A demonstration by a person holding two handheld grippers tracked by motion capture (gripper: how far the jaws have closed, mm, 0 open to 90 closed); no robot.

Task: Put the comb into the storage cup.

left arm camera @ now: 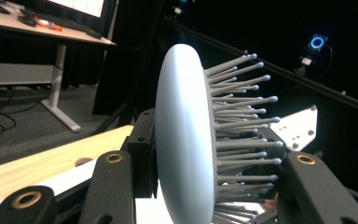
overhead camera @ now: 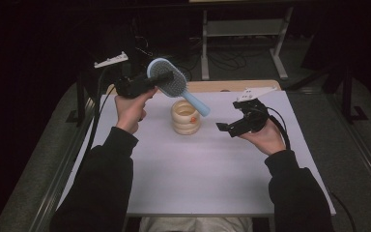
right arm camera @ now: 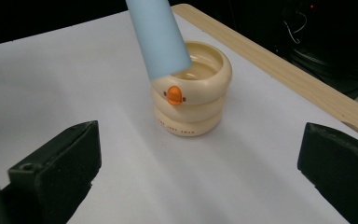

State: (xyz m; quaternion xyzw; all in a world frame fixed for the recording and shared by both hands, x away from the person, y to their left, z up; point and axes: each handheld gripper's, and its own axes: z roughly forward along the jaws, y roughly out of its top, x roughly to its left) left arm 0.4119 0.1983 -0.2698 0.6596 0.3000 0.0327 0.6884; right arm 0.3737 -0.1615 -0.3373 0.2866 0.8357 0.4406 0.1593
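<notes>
A light blue hairbrush (overhead camera: 176,83) hangs in the air over the back left of the white table (overhead camera: 207,169). My left gripper (overhead camera: 160,77) is shut on its oval head (left arm camera: 184,140), one jaw on the smooth back and the other among the grey bristles (left arm camera: 242,135). The brush handle (right arm camera: 157,37) slants down, and its end is over the rim of a cream ringed cup (overhead camera: 185,117) with an orange dot (right arm camera: 175,94). My right gripper (overhead camera: 228,118) is just right of the cup, low over the table. Its jaws (right arm camera: 198,172) are open and wide apart with nothing between them.
A wooden strip (overhead camera: 222,86) runs along the table's far edge. Behind it stands a white desk frame (overhead camera: 244,43) with cables on the floor. Grey carpet (overhead camera: 38,159) flanks the table on both sides.
</notes>
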